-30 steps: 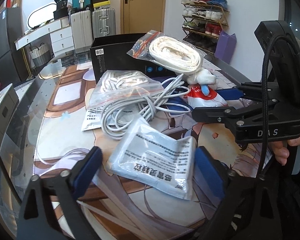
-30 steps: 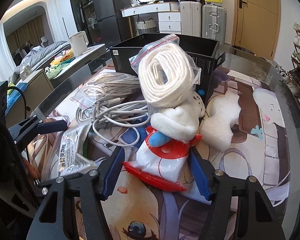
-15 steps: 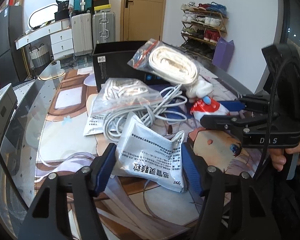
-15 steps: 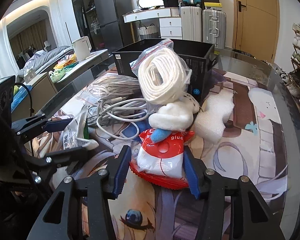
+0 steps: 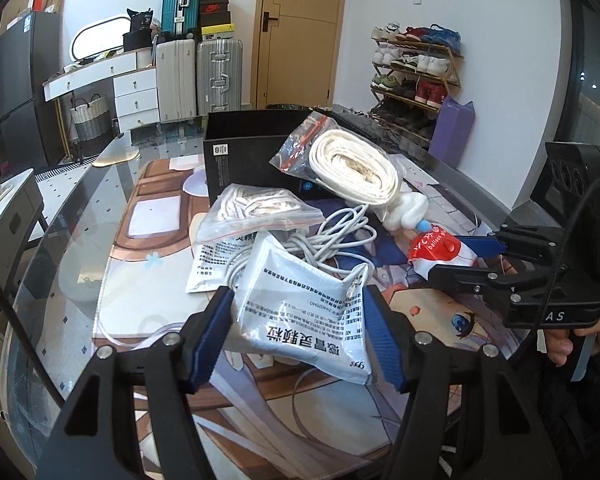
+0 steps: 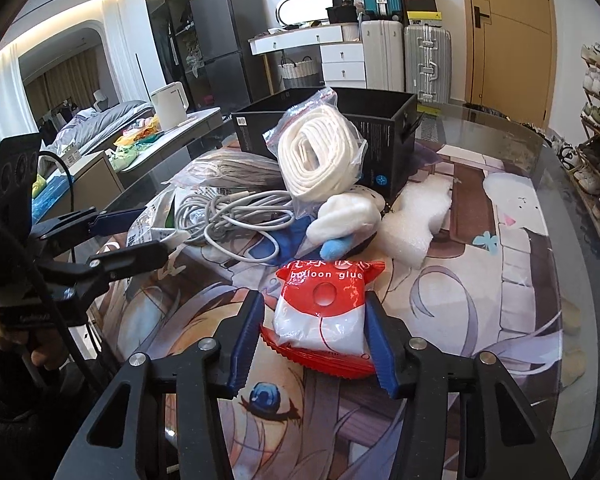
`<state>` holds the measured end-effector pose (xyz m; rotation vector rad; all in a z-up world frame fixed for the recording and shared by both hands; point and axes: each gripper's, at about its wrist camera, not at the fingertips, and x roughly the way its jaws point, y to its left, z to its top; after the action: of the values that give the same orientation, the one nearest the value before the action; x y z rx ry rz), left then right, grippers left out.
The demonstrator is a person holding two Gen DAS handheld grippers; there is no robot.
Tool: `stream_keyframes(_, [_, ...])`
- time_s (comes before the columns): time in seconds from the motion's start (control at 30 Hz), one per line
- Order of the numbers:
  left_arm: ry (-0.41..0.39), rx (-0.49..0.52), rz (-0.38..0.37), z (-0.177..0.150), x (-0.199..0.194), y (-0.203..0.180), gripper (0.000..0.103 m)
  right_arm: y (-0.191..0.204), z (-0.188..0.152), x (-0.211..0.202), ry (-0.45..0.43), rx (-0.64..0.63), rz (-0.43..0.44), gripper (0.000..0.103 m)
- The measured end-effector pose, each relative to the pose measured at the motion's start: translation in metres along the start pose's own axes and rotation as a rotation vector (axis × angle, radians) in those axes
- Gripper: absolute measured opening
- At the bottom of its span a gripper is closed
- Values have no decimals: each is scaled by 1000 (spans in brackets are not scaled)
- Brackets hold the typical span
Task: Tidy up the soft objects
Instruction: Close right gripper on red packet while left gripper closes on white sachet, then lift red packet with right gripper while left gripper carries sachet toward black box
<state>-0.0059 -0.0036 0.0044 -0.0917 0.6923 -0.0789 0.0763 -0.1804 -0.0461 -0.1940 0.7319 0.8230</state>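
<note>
My left gripper (image 5: 300, 336) is shut on a white printed packet (image 5: 304, 312) and holds it raised off the mat. My right gripper (image 6: 320, 344) is shut on a red-and-white balloon glue packet (image 6: 324, 308), lifted off the table; that packet also shows in the left wrist view (image 5: 440, 252). Behind lie a bagged white rope coil (image 6: 320, 160), a white cable bundle (image 6: 236, 212), a bag of white cords (image 5: 256, 208), a white plush with a blue tip (image 6: 344, 220) and a white foam piece (image 6: 416, 224).
An open black box (image 6: 384, 128) stands at the back of the pile. A printed anime mat (image 6: 480, 320) covers the glass table (image 5: 80, 216). The left gripper shows at the left of the right wrist view (image 6: 132, 236).
Both grippers closed on their packets and lifted them back from the pile. The white packet crumpled between the left fingers. The glue packet came away from the plush.
</note>
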Motion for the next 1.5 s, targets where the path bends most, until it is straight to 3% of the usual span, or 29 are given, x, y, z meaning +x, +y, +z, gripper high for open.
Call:
stream_keyframes(0.2, [-22, 6, -5, 3, -6, -2, 64, 2, -4, -13, -24, -7, -1, 50])
stream_keyframes(0.3, [-27, 7, -12, 5, -9, -4, 53, 2, -7, -23, -51, -10, -1, 50])
stream_keyframes(0.57, [-29, 31, 6, 8, -12, -2, 54, 5, 1, -41, -106, -27, 1, 50])
stream_keyframes(0.67, [10, 35, -25, 7, -8, 2, 62, 7, 1, -43, -107, -29, 3, 50])
stream_keyframes(0.73, [22, 34, -36, 4, -5, 3, 84, 7, 2, -41, -104, -31, 3, 50])
stream_keyframes(0.8, [50, 53, -50, 0, 1, 0, 85, 9, 1, -42, -104, -33, 5, 50])
stream_keyframes(1.07, [148, 89, 60, -12, 31, -3, 87, 10, 1, -41, -102, -32, 7, 50])
stream_keyframes(1.17, [143, 77, 48, -12, 31, -2, 84, 11, 2, -40, -103, -37, 11, 50])
stream_keyframes(1.23, [133, 76, 50, -12, 30, -1, 69, 12, 3, -39, -104, -41, 14, 50])
stream_keyframes(1.27, [133, 75, 50, -12, 29, 0, 68, 13, 3, -39, -106, -43, 16, 50])
stream_keyframes(1.33, [123, 73, 42, -12, 26, 2, 55, 14, 4, -40, -109, -48, 21, 50])
stream_keyframes(1.5, [97, 58, 2, -9, 16, 1, 52, 18, 7, -43, -123, -58, 30, 50])
